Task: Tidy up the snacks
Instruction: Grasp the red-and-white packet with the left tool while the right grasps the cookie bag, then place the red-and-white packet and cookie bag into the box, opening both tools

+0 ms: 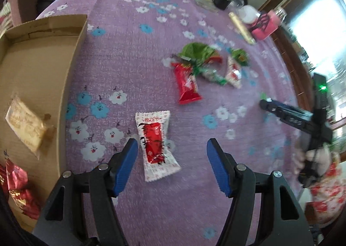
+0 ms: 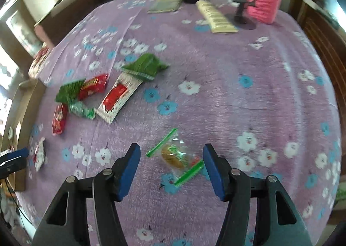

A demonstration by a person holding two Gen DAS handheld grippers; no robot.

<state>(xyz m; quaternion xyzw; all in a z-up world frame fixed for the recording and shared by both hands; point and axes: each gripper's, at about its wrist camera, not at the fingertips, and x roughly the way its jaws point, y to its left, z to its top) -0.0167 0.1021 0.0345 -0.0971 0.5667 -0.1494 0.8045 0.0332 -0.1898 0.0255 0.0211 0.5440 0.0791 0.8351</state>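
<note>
Step in hand, by my reading: both grippers approaching a pick, nothing lifted yet.

Left gripper [image 1: 172,155] — jaws wide apart, empty. A white sachet with a red panel [image 1: 155,145] lies flat on the purple floral cloth [image 1: 129,55], lower half between the blue pads, nearer the left one; no contact visible. The cardboard box [image 1: 71,73] stands just to the left and already holds a beige wafer packet [image 1: 26,125] and red foil packets [image 1: 17,187].

Right gripper [image 2: 170,157] — jaws also apart, empty, framing a clear packet with green sealed ends [image 2: 176,156] on the cloth.

Remaining loose snacks: a red bar [image 1: 187,82] and the green and white wrappers [image 1: 207,60] clustered mid-table.

Next move, as I judge it: lower the left gripper, centre the sachet between the pads, close across its narrow width, then carry it to the box. The flat, thin wrapper may slip.
</note>
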